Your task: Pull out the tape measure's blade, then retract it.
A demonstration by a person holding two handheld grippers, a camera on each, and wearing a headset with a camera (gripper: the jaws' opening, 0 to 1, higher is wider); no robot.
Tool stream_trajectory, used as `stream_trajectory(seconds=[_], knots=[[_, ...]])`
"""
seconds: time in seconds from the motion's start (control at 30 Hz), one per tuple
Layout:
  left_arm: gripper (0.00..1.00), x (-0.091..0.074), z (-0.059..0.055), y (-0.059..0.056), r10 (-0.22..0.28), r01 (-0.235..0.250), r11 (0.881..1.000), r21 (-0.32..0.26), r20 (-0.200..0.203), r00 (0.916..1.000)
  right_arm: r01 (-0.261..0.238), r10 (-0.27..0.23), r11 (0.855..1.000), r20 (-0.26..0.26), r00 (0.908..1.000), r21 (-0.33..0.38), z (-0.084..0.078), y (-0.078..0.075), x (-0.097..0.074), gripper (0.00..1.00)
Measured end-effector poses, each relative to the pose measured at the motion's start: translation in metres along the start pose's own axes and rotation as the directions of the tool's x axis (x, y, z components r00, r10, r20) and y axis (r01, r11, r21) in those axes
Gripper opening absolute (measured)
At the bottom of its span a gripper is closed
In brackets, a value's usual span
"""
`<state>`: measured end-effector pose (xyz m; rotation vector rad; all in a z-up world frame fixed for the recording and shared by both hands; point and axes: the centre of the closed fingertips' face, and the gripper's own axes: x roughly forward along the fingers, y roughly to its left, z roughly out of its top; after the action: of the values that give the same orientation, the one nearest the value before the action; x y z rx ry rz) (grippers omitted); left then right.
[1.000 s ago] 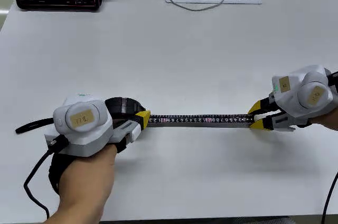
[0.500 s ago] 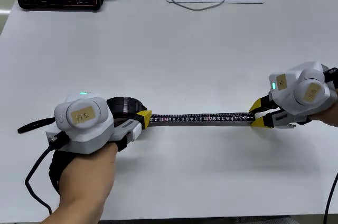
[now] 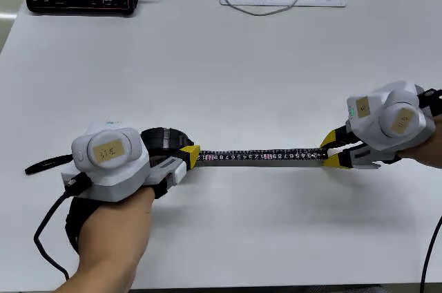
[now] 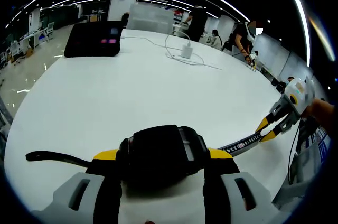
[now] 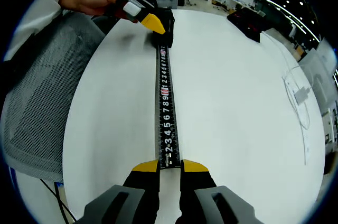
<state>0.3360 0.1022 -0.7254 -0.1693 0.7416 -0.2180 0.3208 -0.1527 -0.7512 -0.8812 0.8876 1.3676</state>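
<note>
Tape measure blade drawn out flat over the white table, one end in each of my grippers
My left gripper is clamped round the black tape measure case; my right gripper pinches the blade's tip, well apart from the case. I judge the blade thin, springy and slick, eager to snap back, so best held at its very tip, and the rigid, chunky case gripped across its sides
</note>
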Motion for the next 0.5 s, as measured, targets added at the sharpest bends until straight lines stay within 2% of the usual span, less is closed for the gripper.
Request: stream_trajectory(seconds=[0.5], knots=[[0.58, 0.0, 0.0, 0.001, -0.008, 0.008, 1.0, -0.015, 0.003, 1.0, -0.016, 0.015, 1.0, 0.022, 0.9996, 0.005, 0.014, 0.0, 0.006, 0.1]])
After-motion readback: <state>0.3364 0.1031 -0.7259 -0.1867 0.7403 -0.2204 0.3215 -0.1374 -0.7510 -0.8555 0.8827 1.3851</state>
